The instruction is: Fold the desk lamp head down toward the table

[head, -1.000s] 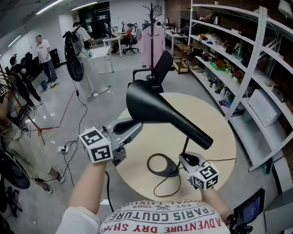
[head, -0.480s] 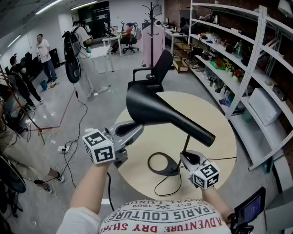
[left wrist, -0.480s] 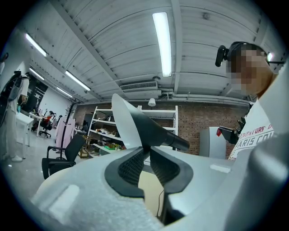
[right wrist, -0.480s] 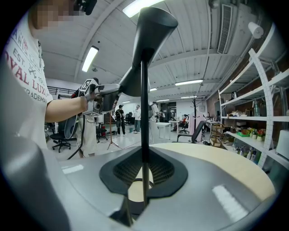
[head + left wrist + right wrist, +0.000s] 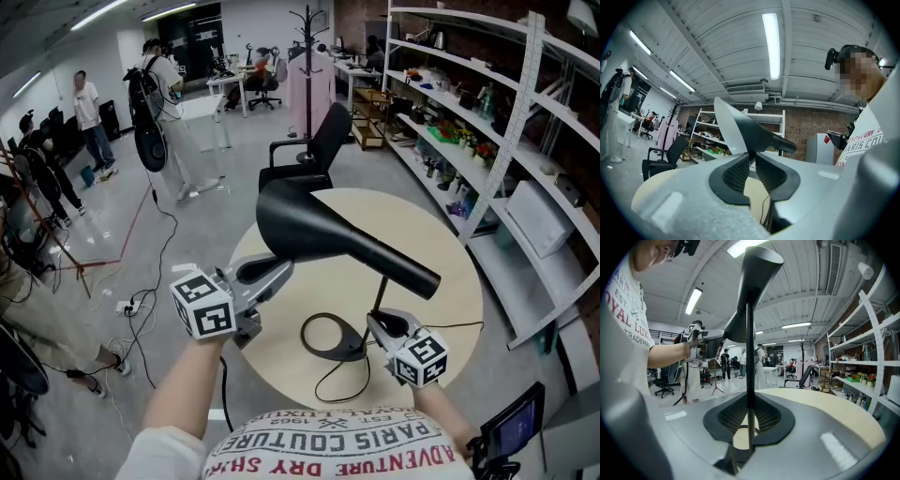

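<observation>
Pale and round, the table point(image 5: 441, 244) carries the black desk lamp near its front edge: ring base point(image 5: 333, 339) flat on the top, thin stem point(image 5: 379, 298) rising, and the long cone-shaped lamp head point(image 5: 319, 230) raised, its wide end toward the left. The left gripper point(image 5: 272, 270) has its jaws nearly together, pinching the head's wide rim. The right gripper point(image 5: 380, 323) has its jaws closed on the stem, just above the base. The head looks light, rigid and smooth enough to slip, and the hinge is probably stiff, so bracing the stem while pressing at the rim suits. Beyond stand an office chair point(image 5: 319, 141) and shelves point(image 5: 469, 112).
</observation>
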A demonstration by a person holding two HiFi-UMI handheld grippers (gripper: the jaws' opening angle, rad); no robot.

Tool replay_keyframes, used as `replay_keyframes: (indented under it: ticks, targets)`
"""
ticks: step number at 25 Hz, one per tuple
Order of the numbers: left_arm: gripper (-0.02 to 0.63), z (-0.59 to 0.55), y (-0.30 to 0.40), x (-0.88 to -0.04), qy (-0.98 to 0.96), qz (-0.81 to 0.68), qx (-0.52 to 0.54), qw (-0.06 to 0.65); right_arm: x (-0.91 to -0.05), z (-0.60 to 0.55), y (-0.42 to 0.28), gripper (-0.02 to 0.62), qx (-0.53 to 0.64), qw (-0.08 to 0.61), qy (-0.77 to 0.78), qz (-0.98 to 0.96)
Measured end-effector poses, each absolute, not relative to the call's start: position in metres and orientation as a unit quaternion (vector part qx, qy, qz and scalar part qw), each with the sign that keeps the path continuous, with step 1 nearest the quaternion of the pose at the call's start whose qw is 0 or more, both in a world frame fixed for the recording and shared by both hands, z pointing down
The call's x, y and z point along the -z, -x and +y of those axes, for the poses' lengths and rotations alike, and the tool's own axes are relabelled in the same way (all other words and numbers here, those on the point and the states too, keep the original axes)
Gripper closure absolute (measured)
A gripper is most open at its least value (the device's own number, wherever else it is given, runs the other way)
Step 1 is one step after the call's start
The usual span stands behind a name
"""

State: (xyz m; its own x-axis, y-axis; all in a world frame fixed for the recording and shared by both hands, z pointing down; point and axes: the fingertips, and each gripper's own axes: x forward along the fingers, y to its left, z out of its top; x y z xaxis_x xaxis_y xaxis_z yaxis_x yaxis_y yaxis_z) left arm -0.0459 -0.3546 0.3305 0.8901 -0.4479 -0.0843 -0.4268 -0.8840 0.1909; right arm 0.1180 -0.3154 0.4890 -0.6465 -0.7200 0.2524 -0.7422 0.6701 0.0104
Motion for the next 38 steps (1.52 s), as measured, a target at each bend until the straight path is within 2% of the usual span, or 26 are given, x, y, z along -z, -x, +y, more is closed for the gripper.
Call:
replay_keyframes:
  ticks: [38]
  targets:
    - [0.574,-0.342,0.020,-0.382,-0.969,-0.197,0.065,0.137,-0.481,-0.317,-0.127,0.554,-0.045,0.113,-0.416,-0.901]
